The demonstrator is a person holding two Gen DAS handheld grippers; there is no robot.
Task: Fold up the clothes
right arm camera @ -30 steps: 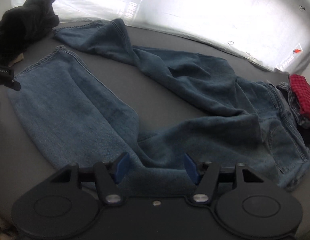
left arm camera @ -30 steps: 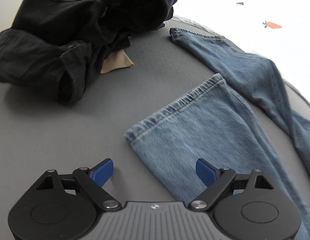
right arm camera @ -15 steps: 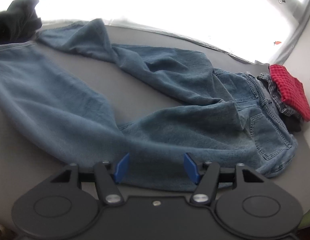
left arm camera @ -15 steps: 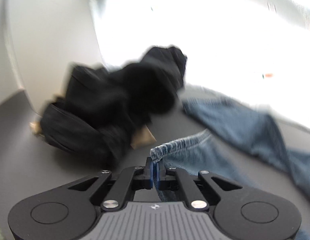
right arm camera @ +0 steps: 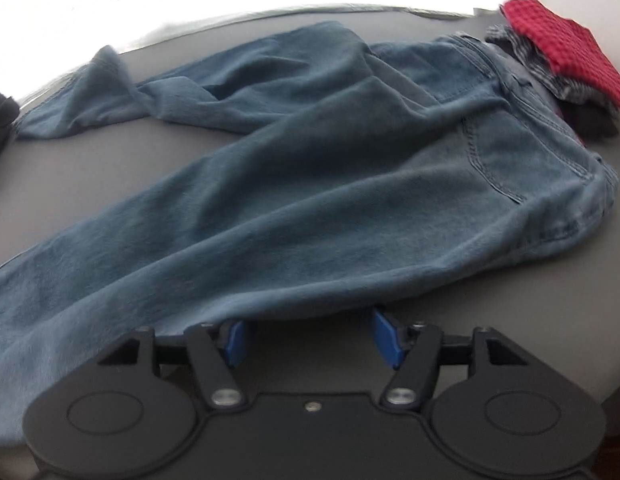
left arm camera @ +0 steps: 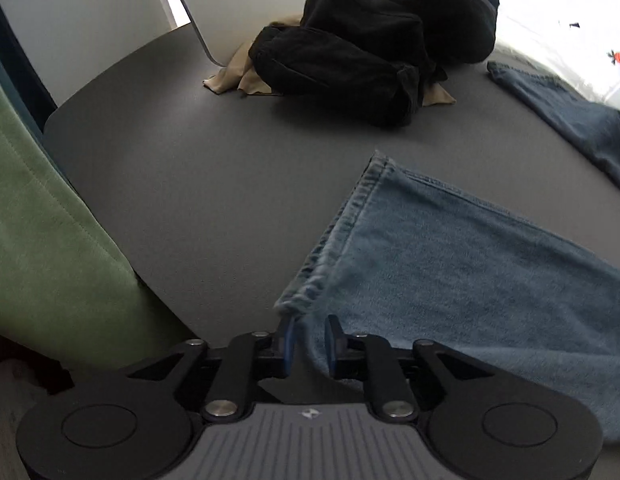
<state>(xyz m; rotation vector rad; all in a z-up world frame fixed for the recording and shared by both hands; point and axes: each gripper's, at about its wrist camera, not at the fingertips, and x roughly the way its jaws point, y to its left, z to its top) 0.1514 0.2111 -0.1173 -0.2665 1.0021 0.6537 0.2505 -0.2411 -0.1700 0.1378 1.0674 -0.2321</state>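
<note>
Dark grey table (left arm camera: pixel 181 168) under bright backlight, with a black clothing heap (left arm camera: pixel 374 52) at 12 o'clock over a tan cloth (left arm camera: pixel 245 76) and a green fabric (left arm camera: pixel 33 240) at 9 o'clock. Blue jeans (right arm camera: pixel 318 184) spread flat across the middle, 1 hem corner between the left gripper (left arm camera: pixel 308 340) fingers, narrowly parted, grip on the denim unclear. Right gripper (right arm camera: pixel 310 338) spread wide at 6 o'clock, tips just under the leg's near edge, red checked cloth (right arm camera: pixel 566 52) at 2 o'clock

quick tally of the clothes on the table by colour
blue: 1, the jeans
black: 1 heap, number of garments unclear
tan: 1 cloth under the heap
red: 1 folded cloth on a checked item
total: 5
</note>
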